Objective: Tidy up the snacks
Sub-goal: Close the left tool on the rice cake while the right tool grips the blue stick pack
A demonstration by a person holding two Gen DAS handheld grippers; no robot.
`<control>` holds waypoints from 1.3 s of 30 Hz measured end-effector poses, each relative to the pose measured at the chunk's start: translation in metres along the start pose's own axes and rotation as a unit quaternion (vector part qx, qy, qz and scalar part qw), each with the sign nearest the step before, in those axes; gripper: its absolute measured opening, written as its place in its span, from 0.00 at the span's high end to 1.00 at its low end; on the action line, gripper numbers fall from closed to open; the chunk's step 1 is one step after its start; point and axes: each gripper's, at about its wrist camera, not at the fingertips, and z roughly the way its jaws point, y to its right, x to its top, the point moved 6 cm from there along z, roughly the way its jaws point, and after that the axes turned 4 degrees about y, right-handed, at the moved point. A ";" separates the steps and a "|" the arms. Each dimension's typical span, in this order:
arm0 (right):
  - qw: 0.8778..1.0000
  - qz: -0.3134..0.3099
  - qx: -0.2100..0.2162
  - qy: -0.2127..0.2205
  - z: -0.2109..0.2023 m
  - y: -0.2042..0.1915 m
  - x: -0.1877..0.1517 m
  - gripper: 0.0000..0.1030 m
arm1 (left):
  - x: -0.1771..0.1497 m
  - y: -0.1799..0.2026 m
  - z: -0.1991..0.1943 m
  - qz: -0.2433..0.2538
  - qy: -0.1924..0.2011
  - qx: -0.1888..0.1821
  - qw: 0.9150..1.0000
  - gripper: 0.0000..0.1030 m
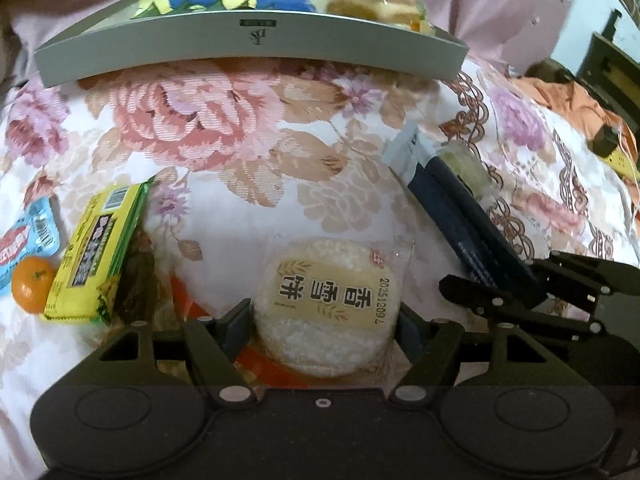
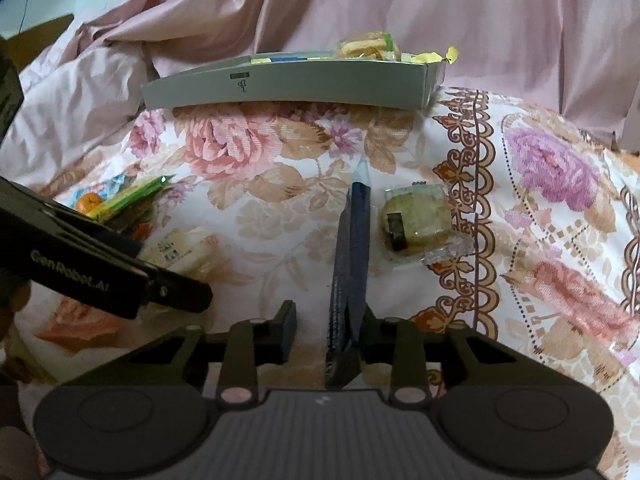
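My left gripper (image 1: 324, 332) is shut on a round rice cracker pack (image 1: 328, 304) with a beige label, on the floral bedspread. My right gripper (image 2: 326, 330) stands open around the near end of a long dark blue snack packet (image 2: 352, 256); the packet leans against the right finger and there is a gap to the left finger. The packet also shows in the left wrist view (image 1: 460, 216). A grey box (image 1: 248, 52) holding several snacks lies at the far side, also in the right wrist view (image 2: 288, 84).
A yellow-green packet (image 1: 96, 256), a tangerine (image 1: 32, 284) and a blue-and-red sachet (image 1: 28, 240) lie at left. A clear-wrapped green pastry (image 2: 416, 224) sits right of the blue packet. Pink bedding rises behind the box. Orange cloth (image 1: 568, 100) lies far right.
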 end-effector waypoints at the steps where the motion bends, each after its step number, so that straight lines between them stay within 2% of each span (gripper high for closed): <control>1: 1.000 -0.011 -0.004 0.000 0.000 -0.002 -0.001 0.74 | 0.000 0.000 -0.001 -0.005 0.005 0.002 1.000 0.29; 5: 0.998 -0.062 -0.027 0.008 -0.002 -0.011 -0.001 0.87 | 0.000 0.000 -0.003 -0.030 0.018 0.007 0.999 0.29; 11: 0.985 -0.153 -0.080 0.030 -0.006 -0.023 -0.003 0.92 | 0.000 -0.003 -0.008 -0.067 0.040 0.004 0.997 0.29; 16: 0.974 -0.201 -0.093 0.054 -0.011 -0.035 -0.002 0.92 | 0.000 -0.005 -0.014 -0.086 0.056 0.000 0.995 0.29; 25: 0.967 -0.214 -0.097 0.097 -0.021 -0.039 0.007 0.93 | 0.005 -0.010 -0.027 -0.115 0.091 -0.004 0.989 0.29; 39: 0.953 -0.244 -0.112 0.143 -0.033 -0.047 0.013 0.93 | 0.014 -0.005 -0.042 -0.104 0.120 -0.005 0.987 0.29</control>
